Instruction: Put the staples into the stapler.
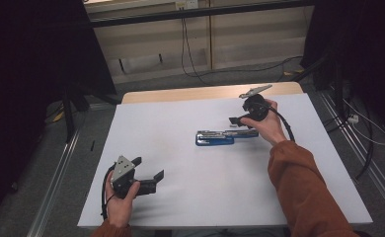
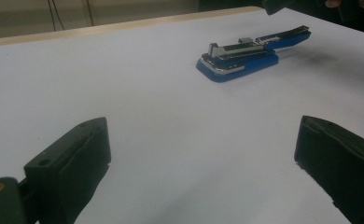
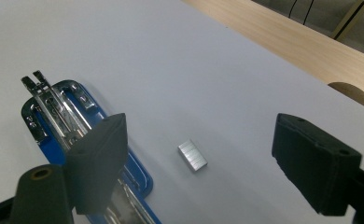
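Note:
A blue stapler (image 1: 225,137) lies swung open flat in the middle of the white table (image 1: 180,197). In the right gripper view its metal magazine (image 3: 54,105) points away, partly behind the left jaw. A small silver block of staples (image 3: 192,155) lies on the table beside it, between the jaws and touching neither. My right gripper (image 1: 237,120) (image 3: 201,126) hovers open just past the stapler's far side. My left gripper (image 1: 148,168) (image 2: 203,130) stands open near the table's front left, empty, facing the stapler (image 2: 245,58).
A bare wooden strip (image 1: 210,92) (image 3: 283,37) runs along the table's far edge. Cables (image 1: 190,54) trail over the floor behind it. Dark curtains and stand legs (image 1: 69,98) flank the table on both sides.

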Available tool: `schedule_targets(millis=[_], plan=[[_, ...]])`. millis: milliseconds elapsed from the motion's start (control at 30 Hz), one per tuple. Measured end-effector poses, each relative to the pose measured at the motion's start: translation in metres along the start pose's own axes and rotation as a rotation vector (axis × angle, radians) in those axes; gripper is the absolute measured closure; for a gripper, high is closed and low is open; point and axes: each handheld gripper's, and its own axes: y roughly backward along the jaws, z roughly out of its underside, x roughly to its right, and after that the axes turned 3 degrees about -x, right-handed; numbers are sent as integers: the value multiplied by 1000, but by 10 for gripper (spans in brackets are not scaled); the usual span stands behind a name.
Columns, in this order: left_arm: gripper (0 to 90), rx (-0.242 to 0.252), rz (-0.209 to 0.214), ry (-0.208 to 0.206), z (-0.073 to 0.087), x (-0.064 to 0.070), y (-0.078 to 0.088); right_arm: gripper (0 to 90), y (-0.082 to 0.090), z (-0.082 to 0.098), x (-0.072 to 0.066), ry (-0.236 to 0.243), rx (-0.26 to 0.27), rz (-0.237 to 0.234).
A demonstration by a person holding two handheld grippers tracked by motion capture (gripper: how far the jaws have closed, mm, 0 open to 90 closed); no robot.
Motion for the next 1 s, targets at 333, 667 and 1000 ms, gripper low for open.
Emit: schedule_targets(millis=[333,667,1000], plan=[[37,-7,5,-8,0,0,0,230,-10,-8,6,20,-44,9],[38,-11,8,-8,0,0,-1,300,-20,-14,5,75,-101,-3],[37,-7,8,-4,0,-1,-1,383,-33,-15,1,139,-182,10]])
